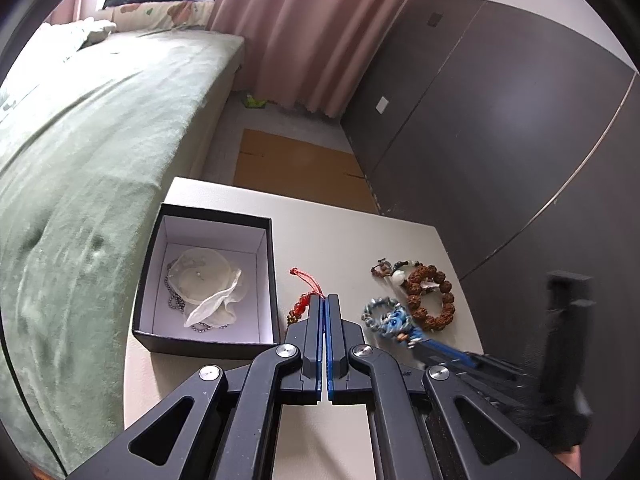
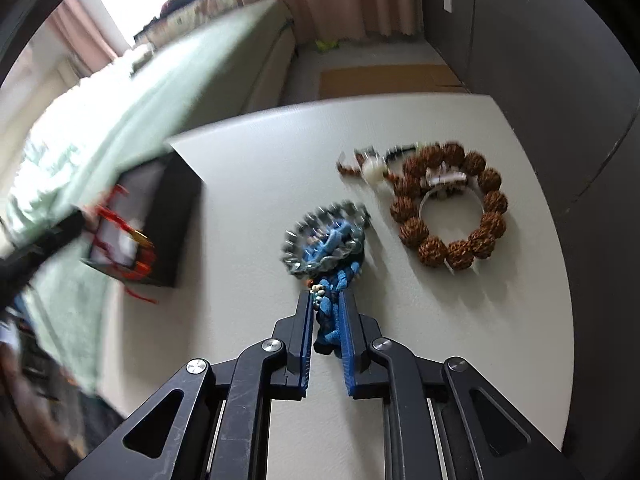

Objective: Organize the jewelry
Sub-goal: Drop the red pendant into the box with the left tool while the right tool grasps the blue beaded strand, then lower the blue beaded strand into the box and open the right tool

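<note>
Left gripper (image 1: pixel 324 300): fingers pressed together over the table (image 1: pixel 360 240), just right of the box (image 1: pixel 208 346), tips touching a red charm (image 1: pixel 304 304); whether they pinch it cannot be told.
Right gripper (image 2: pixel 326 298): fingers narrowed onto the blue charm (image 2: pixel 330 280), clamping its lower part, low over the table and well right of the box.
Right gripper from the left view (image 1: pixel 424 344): reaches in from the right, blurred.

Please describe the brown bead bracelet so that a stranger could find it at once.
On the white table, look at the side far from the black box. The bracelet lies flat there, beside a blue charm. It alone is a ring of big, rough brown beads.
</note>
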A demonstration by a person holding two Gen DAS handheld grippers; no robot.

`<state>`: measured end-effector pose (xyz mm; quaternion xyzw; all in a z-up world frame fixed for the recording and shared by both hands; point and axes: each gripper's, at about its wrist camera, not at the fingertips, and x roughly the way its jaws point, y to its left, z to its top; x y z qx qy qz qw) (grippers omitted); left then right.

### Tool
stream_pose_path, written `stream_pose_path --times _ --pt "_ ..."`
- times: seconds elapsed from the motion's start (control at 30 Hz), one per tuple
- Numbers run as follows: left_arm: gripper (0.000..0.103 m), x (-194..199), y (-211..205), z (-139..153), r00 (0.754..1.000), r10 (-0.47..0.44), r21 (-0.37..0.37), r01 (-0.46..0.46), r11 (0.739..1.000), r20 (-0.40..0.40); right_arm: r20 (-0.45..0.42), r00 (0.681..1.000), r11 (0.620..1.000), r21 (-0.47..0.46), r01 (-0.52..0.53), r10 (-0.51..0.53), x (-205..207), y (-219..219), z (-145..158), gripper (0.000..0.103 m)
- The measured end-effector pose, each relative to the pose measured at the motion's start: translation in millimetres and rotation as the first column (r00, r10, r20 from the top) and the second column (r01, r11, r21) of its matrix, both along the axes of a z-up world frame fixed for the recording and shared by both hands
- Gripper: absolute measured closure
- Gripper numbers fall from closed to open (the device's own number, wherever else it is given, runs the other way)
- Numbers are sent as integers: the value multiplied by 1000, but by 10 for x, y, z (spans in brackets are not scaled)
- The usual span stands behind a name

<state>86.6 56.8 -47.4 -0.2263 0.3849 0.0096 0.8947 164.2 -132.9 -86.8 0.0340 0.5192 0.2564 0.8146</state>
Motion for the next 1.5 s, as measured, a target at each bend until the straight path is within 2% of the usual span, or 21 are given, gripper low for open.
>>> stream_pose_path --times 0.1,0.2,0.33,0.93,1.17,1.23,1.27,1.33,1.4,1.47,1.5 --pt "103 -27 27 25 1000 10 -9 -10 1000 8 13 1000 991 136 14 -16 -66 -167 202 90" --pt "103 -39 57 41 1000 19 -19 -18 1000 14 3 999 964 265 33 -35 -83 -303 321 90" --pt "103 -51 131 71 999 31 -30 -30 999 26 -1 999 940 340 40 -42 -77 -368 372 90" --pt "103 39 650 81 993 108 -67 -104 992 54 48 999 928 371 -38 22 2 75 434 90" --pt "102 312 674 -113 995 91 -99 -93 991 -30 49 998 908 414 -57 40 150 233 399 90" --pt "101 381 716 -193 995 76 -140 -85 986 -72 46 998 897 438 -66 51 184 300 396 90" --pt "98 401 758 -238 994 68 -179 -83 980 -87 42 998 892 448 -69 57 193 334 391 90" --pt "84 387 839 -267 993 77 -221 -96 971 -95 38 997 882 464 -83 73 188 416 388 90" --pt "42 333 901 -227 992 101 -224 -116 968 -77 41 995 875 473 -100 92 156 509 388 90" --pt "31 221 993 -148 989 144 -221 -148 964 -33 41 993 870 479 -115 109 118 600 385 90" --pt "31 170 1041 -116 987 160 -225 -160 961 -18 43 992 869 478 -124 118 93 650 386 90"
